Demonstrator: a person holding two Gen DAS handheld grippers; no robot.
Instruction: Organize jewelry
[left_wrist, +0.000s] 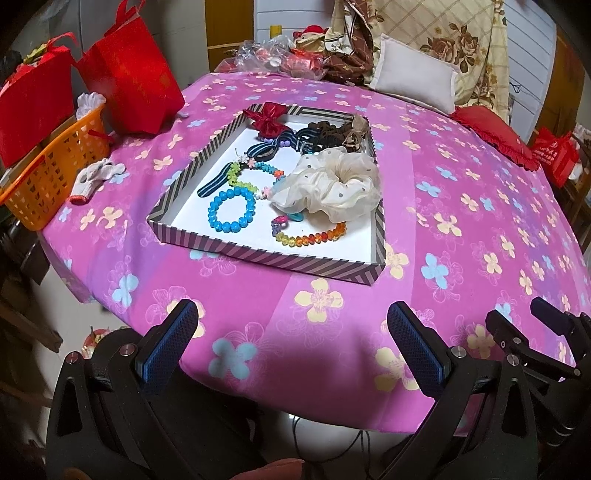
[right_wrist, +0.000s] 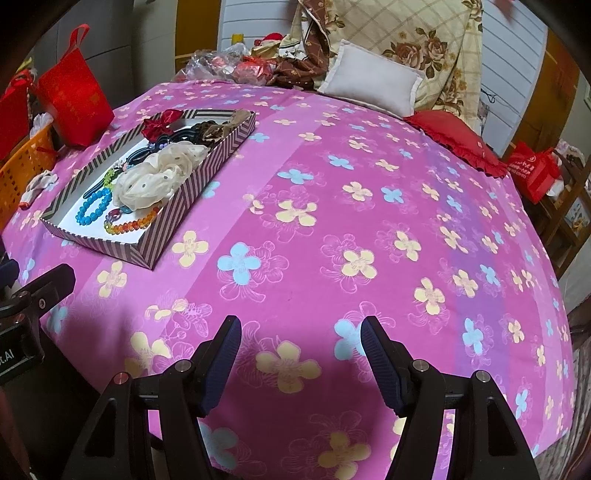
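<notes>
Over the near edge of the bed, the left gripper (left_wrist: 291, 332) hangs with its blue pads spread wide and nothing between them; the right gripper (right_wrist: 301, 350) does the same further along that edge, jaws apart and empty, above the pink flowered bedspread (right_wrist: 369, 206); beyond the left gripper, toward the bed's left side, sits the striped tray (left_wrist: 266, 254); at its near edge lie a rainbow bead bracelet (left_wrist: 314, 234) and a blue bead bracelet (left_wrist: 232, 208); just behind them rests a cream dotted scrunchie (left_wrist: 332, 182); a red bow (left_wrist: 267, 118) occupies the tray's far corner; at the bed's left edge stand an orange basket (left_wrist: 44, 177) and a red gift bag (left_wrist: 129, 81); a white pillow (left_wrist: 413, 77) lies at the far edge.
</notes>
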